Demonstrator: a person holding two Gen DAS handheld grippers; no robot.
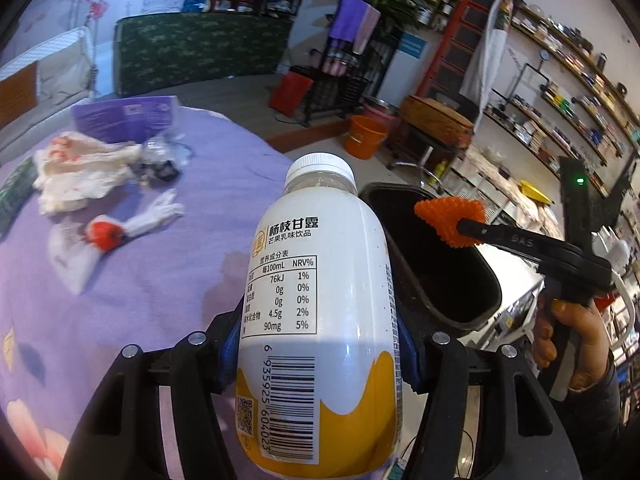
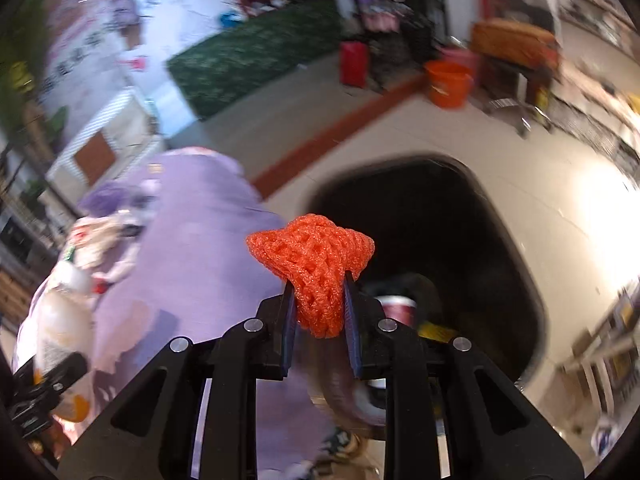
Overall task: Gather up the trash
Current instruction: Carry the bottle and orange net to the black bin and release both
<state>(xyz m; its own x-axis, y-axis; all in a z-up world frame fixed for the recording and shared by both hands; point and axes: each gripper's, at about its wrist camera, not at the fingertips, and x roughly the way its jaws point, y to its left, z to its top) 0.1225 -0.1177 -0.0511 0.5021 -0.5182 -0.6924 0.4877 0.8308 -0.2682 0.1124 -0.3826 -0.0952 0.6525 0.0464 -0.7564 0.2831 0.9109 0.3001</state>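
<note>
Nearest in the left wrist view, the left gripper point(image 1: 316, 356) has its fingers point(image 1: 228, 356) spread fairly wide and clamped on the lower body of a drink bottle point(image 1: 320, 300), white with a yellow base and a white cap, held above the edge of the purple-covered tabletop point(image 1: 168, 280). In the right wrist view, the right gripper point(image 2: 320, 320) has its fingers point(image 2: 289, 320) nearly together, pinching an orange foam net point(image 2: 312, 268) that bulges out above them.

Just beyond both loads stands the black trash bin point(image 1: 480, 280), open-topped beside the tabletop. The net hangs over its mouth; the bottle is close to its rim but not yet over it. Some items already lie at the bottom of the bin point(image 2: 500, 240), so collecting looks to be under way.

Farther back on the tabletop, more remains: a white wrapper with a red piece point(image 1: 104, 236), crumpled white paper point(image 1: 80, 172), clear plastic scraps point(image 1: 160, 156) and a purple box point(image 1: 124, 116). By my reckoning, two pieces are about to go in and several are left.
</note>
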